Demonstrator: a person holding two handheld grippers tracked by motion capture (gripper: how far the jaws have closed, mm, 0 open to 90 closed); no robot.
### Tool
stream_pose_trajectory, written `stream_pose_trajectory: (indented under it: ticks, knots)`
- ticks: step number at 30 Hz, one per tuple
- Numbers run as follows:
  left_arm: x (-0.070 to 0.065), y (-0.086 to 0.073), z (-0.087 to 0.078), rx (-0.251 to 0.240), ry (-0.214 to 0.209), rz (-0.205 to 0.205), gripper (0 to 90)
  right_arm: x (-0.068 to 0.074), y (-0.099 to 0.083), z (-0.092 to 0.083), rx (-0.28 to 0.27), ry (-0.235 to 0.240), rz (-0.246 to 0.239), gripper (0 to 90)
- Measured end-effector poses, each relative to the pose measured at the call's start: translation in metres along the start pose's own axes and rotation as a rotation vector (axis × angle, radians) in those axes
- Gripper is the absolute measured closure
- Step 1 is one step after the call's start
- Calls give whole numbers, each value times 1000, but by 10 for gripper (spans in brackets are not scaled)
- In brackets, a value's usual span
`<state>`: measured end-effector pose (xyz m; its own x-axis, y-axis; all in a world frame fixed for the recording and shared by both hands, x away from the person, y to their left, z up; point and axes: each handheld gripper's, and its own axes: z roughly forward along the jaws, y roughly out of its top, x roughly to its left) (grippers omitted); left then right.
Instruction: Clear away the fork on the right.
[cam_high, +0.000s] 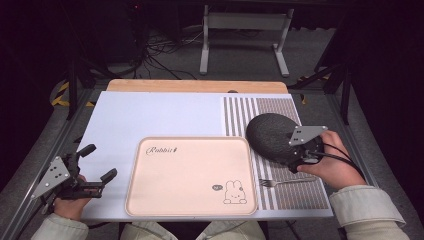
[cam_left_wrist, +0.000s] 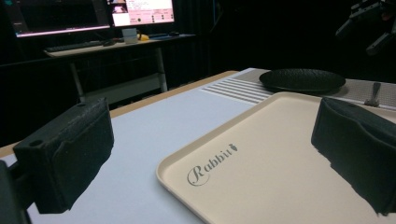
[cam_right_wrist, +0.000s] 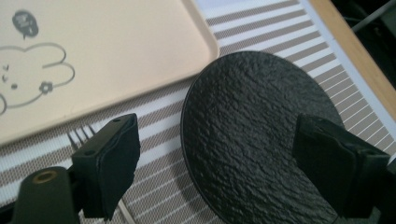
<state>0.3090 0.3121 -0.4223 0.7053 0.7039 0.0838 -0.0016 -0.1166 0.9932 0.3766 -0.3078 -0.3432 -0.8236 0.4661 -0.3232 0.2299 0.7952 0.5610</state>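
The black plate (cam_right_wrist: 252, 140) lies on the striped mat (cam_high: 280, 112) at the right of the worktop (cam_high: 150, 112), just beside the tray's (cam_high: 190, 175) far right corner. The right gripper (cam_right_wrist: 217, 163) is positioned over the plate's near edge with its fingers (cam_right_wrist: 109, 163) released: one finger sits outside the rim over the mat, the other over the plate; contact apparently none. A fork (cam_high: 280, 182) lies on the mat near the tray. The left gripper (cam_high: 95, 162) hangs left of the tray, fingers spread, holding nothing.
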Motion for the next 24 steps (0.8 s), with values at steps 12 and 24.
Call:
stream_pose_trajectory:
  ticks: [12, 24]
  knots:
    - [0, 0, 0, 0, 0, 1, 1, 3, 3, 7, 146, 105, -74, 213]
    - [0, 0, 0, 0, 0, -1, 1, 3, -6, 18, 225, 215, -139, 226]
